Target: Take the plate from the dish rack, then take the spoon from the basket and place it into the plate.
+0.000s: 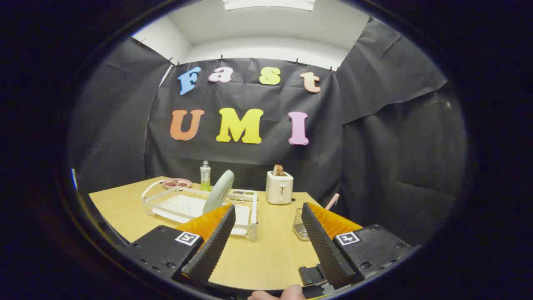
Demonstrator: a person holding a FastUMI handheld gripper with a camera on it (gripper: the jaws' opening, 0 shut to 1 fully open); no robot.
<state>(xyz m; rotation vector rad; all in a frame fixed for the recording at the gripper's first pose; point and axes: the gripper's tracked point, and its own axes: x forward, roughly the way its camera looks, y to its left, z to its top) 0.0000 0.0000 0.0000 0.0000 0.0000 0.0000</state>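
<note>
The pale green plate [219, 191] stands tilted in the white dish rack [166, 204], at eleven o'clock beyond the fingers. At one o'clock, a wire basket [299, 225] holds the spoon [332, 201]. The gripper [266, 237] is spread wide over bare wooden table [266, 254]. A toaster [279, 187] stands at twelve, before black cloth.

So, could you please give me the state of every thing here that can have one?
tool: open, holding nothing, above the table
plate: on edge, leaning in the dish rack
toaster: upright, toast sticking out of the top
bottle: upright, behind the rack
basket: upright, beyond the right finger; a handle sticks out of it
</note>
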